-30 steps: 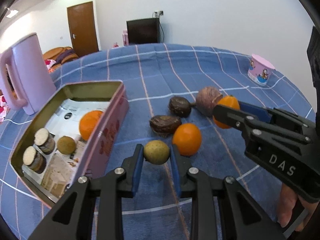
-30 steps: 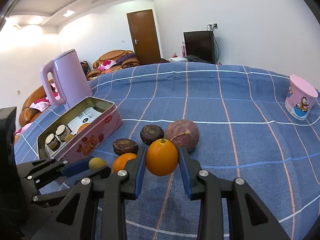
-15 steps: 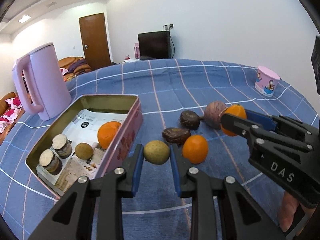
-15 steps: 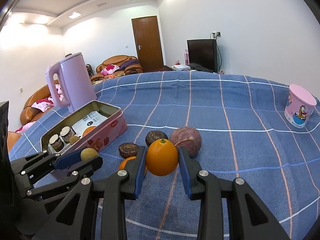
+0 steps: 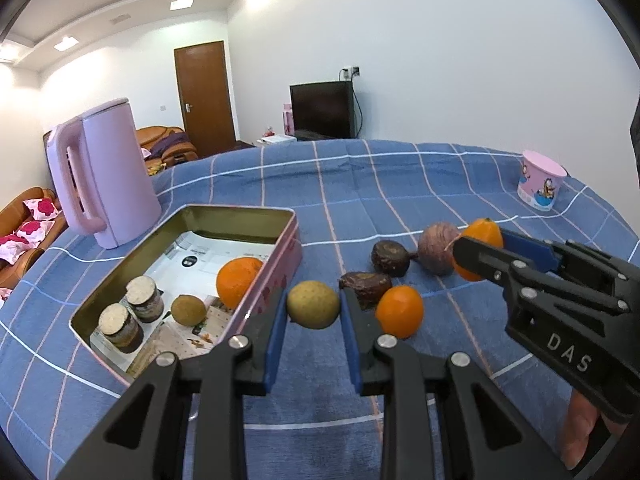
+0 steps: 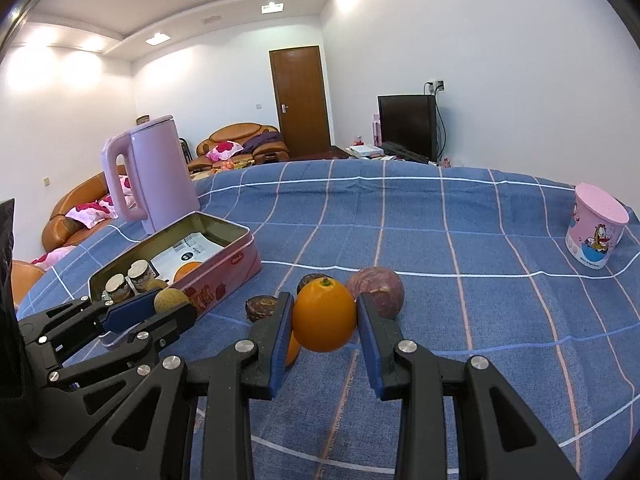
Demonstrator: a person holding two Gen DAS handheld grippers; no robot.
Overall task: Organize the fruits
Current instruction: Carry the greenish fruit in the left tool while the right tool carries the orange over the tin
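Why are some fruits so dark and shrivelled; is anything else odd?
Two dark, wrinkled round fruits on the blue checked cloth look dried out beside the smooth orange. Nothing is spilled or tipped.

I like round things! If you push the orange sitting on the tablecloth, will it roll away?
Probably a little: the loose orange looks round and smooth. The soft tablecloth would likely slow it, and the wrinkled dark fruit beside it may block it.

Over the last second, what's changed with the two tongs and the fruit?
Both tongs tipped upward a little, so more of the room shows. The left tongs keep their grip on the small yellow-green fruit, and the right tongs keep theirs on the orange. The tin and the loose fruit on the cloth have not moved.
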